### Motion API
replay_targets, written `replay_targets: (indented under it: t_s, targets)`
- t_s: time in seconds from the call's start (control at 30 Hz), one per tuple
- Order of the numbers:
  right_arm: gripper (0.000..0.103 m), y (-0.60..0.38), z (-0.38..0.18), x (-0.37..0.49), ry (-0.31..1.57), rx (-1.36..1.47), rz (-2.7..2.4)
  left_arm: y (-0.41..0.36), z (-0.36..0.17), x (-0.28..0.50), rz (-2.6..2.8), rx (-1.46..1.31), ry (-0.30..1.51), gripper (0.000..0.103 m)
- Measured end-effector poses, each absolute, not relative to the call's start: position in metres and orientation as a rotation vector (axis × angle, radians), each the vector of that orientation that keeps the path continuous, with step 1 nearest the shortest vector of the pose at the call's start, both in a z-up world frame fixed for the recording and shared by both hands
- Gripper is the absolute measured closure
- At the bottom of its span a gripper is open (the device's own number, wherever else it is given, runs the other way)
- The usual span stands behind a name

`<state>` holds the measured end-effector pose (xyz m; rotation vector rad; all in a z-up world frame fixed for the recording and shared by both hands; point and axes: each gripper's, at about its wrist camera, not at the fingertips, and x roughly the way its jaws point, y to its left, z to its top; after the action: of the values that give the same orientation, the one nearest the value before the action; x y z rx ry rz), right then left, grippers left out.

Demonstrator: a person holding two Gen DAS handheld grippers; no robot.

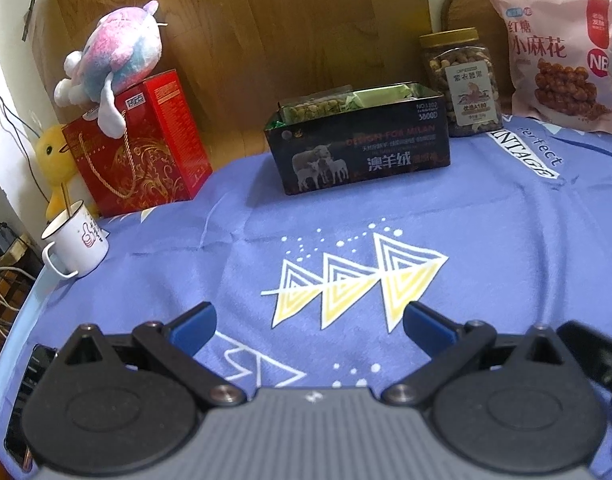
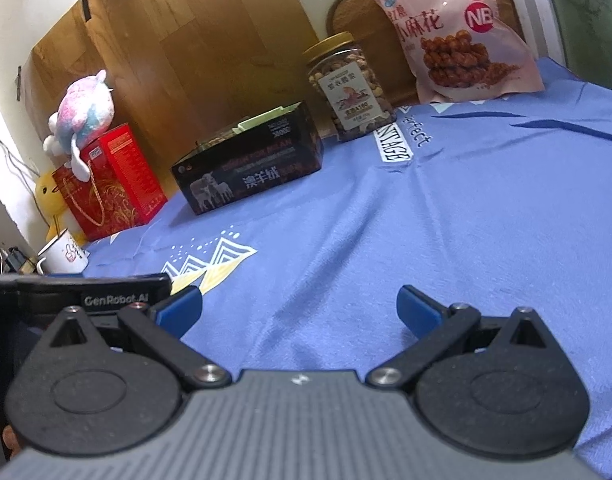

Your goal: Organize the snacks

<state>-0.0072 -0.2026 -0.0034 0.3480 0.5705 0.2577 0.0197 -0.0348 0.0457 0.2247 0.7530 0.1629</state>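
Snack packets already in tin box at 12 o'clock; nut jar, twist-snack bag at 1 o'clock outside. Left gripper, right gripper: spread, empty.

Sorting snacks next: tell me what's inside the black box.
The black box stands open, holding packets of greenish snacks and pale green wrappers. Anything beneath that top layer is covered.

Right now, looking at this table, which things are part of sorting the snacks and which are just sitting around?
Snack job:
black tin, open, with packets inside
nut jar
pink snack bag
left gripper and right gripper, both open and empty

Just lying about:
red gift box
pastel plush toy on top of it
yellow duck toy
white mug
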Motion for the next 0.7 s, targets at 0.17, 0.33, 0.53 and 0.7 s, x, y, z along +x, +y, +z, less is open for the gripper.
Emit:
replay_targets:
  t_s: [0.17,0.33,0.53,0.7]
  targets:
    - [0.0,-0.2067,-0.0036,-0.0082,0.564,0.379,0.254,-0.0336,0.0442,0.0197,0.166,0.225,0.759,0.0]
    - [0.0,-0.2043,-0.0027,-0.0097,0.562,0.376,0.266,-0.0344,0.0425,0.0198,0.162,0.228,0.764,0.0]
    - [0.0,-0.205,-0.0035,-0.0091,0.565,0.382,0.266,-0.0341,0.042,0.0204,0.164,0.227,0.766,0.0]
    - [0.0,-0.2041,-0.0044,-0.0091,0.566,0.381,0.27,-0.0338,0.0407,0.0211,0.159,0.227,0.77,0.0]
